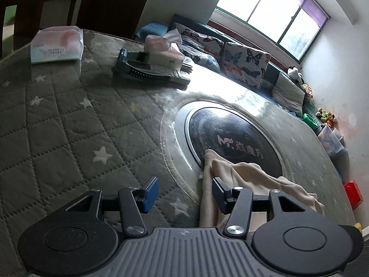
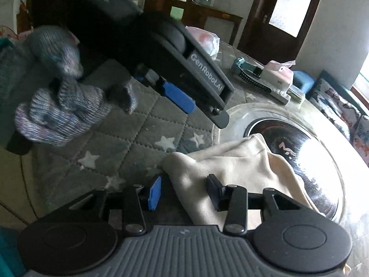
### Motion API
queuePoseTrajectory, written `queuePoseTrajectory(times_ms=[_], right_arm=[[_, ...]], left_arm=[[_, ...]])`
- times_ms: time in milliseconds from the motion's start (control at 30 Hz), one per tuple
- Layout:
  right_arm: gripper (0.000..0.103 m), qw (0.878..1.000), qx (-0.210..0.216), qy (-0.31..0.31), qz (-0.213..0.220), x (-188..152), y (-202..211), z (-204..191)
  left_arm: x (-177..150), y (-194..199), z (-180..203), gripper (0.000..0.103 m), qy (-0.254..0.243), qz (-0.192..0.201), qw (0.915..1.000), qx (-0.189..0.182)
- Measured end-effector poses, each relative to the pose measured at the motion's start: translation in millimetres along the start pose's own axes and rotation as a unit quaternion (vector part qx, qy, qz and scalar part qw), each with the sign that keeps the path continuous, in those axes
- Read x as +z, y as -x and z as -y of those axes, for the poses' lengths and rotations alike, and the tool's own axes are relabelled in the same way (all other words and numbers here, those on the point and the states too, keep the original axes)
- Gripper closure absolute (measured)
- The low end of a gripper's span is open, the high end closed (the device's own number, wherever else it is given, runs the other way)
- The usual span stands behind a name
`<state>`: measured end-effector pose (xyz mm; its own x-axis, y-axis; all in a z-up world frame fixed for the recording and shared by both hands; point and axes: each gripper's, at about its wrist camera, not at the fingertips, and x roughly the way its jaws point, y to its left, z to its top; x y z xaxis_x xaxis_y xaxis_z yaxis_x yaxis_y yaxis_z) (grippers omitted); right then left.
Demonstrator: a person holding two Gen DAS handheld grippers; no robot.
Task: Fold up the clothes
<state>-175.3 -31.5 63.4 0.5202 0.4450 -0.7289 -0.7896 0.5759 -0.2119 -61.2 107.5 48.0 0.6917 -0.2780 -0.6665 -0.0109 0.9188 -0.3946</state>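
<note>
Cloth (image 1: 251,180), cream, is seen bunched on the table (image 1: 57,120), partly over the dark round hob (image 1: 233,136) set in the middle of it. Table is covered with a grey quilted star-print cover under a clear sheet.

Left gripper (image 1: 185,191): jaws apart, nothing between the pads. Cloth lies just beside and behind the right-hand finger (image 1: 220,192) in the left wrist view; whether it touches that finger cannot be told. The gap itself is over bare cover.

Right gripper (image 2: 185,192): jaws apart. A fold of cloth (image 2: 230,173) is seen in the gap between the pads, nearer the dark right-hand finger; the blue pad (image 2: 155,192) sits just off the cloth's left corner. Not clamped.

In the right wrist view, the left gripper (image 2: 177,97) is seen up and to the left, above the cover, held by a hand in a knitted glove (image 2: 57,106). It is well apart from the cloth.

Far side of the table: tissue box (image 1: 161,50), a teal and black device (image 1: 147,69) just beside it, and a white bag (image 1: 57,46) near the edge. Butterfly cushions (image 1: 246,62) are lined along a bench under the window (image 1: 276,16).
</note>
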Motion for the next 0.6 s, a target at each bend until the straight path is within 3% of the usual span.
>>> queuePoseTrajectory(times_ms=[167,400,600], right_arm=[[0.090,1.000,-0.005,-0.028,0.006,1,4,11],[0.095,0.992,0.026,-0.112,0.045,-1,29,44],[0.096,0.987,0.039,-0.138,0.071,-7,53,51]], left_arm=[[-1,-4,0,0.045,0.024,-0.014,0.9995,-0.015],[-3,-9,1,0.036,0.087,-0.036,0.9942,-0.053],[-8,-19,8,0.038,0.124,-0.055,0.9878,-0.076]])
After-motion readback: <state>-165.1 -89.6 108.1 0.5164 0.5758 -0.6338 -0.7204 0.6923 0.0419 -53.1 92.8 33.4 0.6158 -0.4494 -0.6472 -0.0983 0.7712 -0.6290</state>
